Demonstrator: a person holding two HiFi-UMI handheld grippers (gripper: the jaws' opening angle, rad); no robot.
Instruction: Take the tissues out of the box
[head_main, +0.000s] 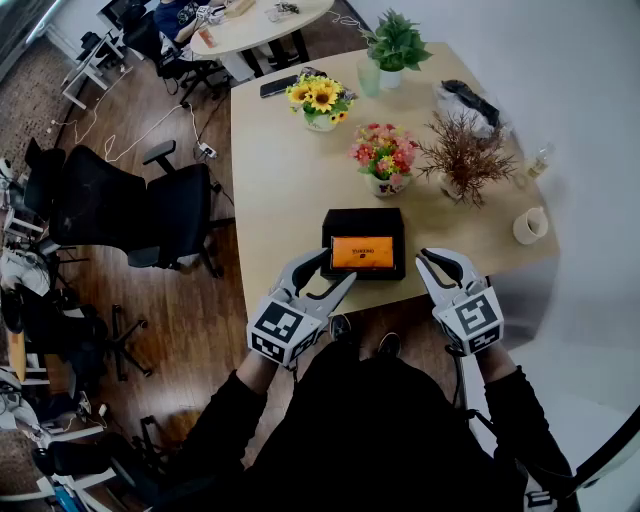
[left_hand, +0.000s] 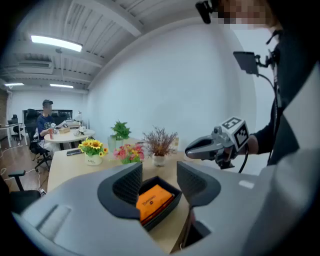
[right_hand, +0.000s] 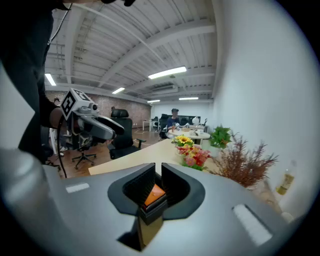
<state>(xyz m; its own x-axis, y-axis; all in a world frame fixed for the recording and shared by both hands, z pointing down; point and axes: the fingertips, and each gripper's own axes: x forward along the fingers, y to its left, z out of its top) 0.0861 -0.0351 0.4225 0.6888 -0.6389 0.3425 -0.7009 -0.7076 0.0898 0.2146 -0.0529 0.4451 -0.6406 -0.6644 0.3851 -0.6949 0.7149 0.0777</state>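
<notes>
Left hand-held gripper (left_hand: 159, 176): its jaws are standing spread with nothing between the pads; it is hovering at the desk's near edge, just left of the box.
Right hand-held gripper (right_hand: 158, 181): its jaws are sitting almost pressed together, pinching nothing; it is hanging just right of the box.
Jaw pads: ribbed black rubber is lining smooth grey plastic shells.
Box (head_main: 330, 230): a low, matte black rectangular tray, rigid-looking, is lying flat near the desk's near edge, between the two grippers and slightly beyond them.
Tissues (head_main: 362, 252): a flat orange pack is lying inside the box, filling its middle; its print is too small to read.
Handling: the pack is probably going to feel light and soft, yielding under the pads, and its wrapper may be slick; the view is too coarse to be sure.
Where to hold: pinching one long edge looks best, while the other gripper is steadying the box's rim so the tray is not lifting too.
Desk (head_main: 280, 170): pale, smooth wood is carrying everything.
Farther off: a sunflower pot (head_main: 320, 100), pink flowers (head_main: 383, 155) and dry twigs (head_main: 465, 155) are standing well beyond the box; a white mug (head_main: 528, 225) is sitting at the right.
</notes>
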